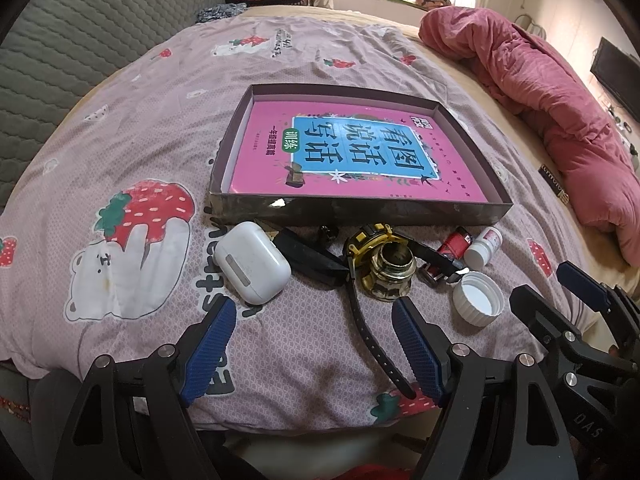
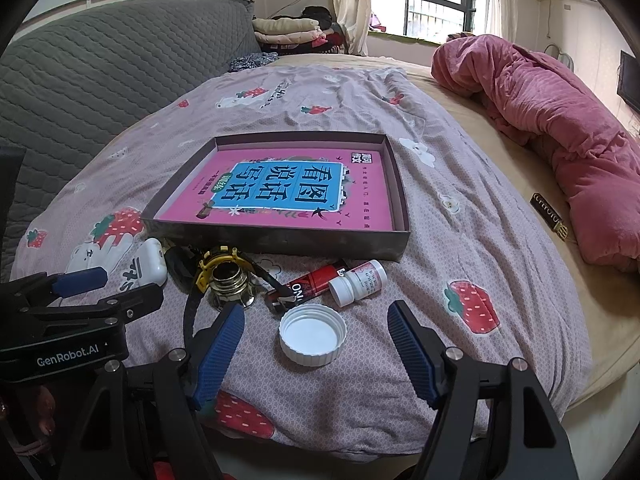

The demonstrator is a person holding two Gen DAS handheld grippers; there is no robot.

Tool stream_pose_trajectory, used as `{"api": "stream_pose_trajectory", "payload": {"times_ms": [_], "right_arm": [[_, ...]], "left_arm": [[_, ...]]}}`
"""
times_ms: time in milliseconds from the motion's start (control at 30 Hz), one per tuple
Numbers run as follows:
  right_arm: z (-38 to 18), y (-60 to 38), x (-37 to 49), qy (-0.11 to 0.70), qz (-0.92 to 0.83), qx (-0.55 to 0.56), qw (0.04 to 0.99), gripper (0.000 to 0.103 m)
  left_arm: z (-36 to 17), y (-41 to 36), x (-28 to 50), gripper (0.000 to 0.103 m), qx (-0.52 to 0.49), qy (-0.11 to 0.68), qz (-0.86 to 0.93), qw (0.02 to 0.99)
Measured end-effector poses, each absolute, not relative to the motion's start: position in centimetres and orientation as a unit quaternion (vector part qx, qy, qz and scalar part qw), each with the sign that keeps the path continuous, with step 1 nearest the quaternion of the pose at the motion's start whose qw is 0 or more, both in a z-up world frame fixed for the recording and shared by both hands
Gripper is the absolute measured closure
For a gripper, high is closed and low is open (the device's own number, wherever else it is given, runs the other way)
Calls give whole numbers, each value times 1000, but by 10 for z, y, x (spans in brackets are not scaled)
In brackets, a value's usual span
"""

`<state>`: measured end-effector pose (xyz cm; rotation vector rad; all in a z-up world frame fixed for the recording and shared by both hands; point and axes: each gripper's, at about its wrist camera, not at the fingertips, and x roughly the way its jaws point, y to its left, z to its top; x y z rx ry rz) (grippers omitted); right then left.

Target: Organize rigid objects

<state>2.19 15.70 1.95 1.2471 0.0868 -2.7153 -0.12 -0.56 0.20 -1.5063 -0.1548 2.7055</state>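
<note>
Hovering spread and empty, left gripper [image 1: 312, 316] and right gripper [image 2: 316, 320] face clutter along the shallow dark cardboard tray's [image 2: 280, 240] near edge; the ribbed white plastic cap [image 2: 313, 335] lies between the right jaws, so pinch its rim squarely.

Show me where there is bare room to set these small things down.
Free: the pink book cover filling the shallow box, and the bedspread left of it. Crowded: the strip before the box, from earbud case to pill bottle. Both claws are open.
</note>
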Motion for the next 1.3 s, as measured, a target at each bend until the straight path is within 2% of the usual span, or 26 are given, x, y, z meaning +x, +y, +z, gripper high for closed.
{"api": "stream_pose_trajectory", "payload": {"times_ms": [400, 967, 1300], "right_arm": [[19, 168, 19, 10, -905, 419, 66, 29], [12, 165, 16, 13, -901, 428, 74, 29], [3, 167, 11, 8, -895, 439, 72, 29]], "left_arm": [[-5, -16, -4, 22, -494, -61, 867, 20], [-21, -51, -14, 22, -504, -92, 859, -28], [-34, -63, -32, 22, -511, -143, 846, -46]]}}
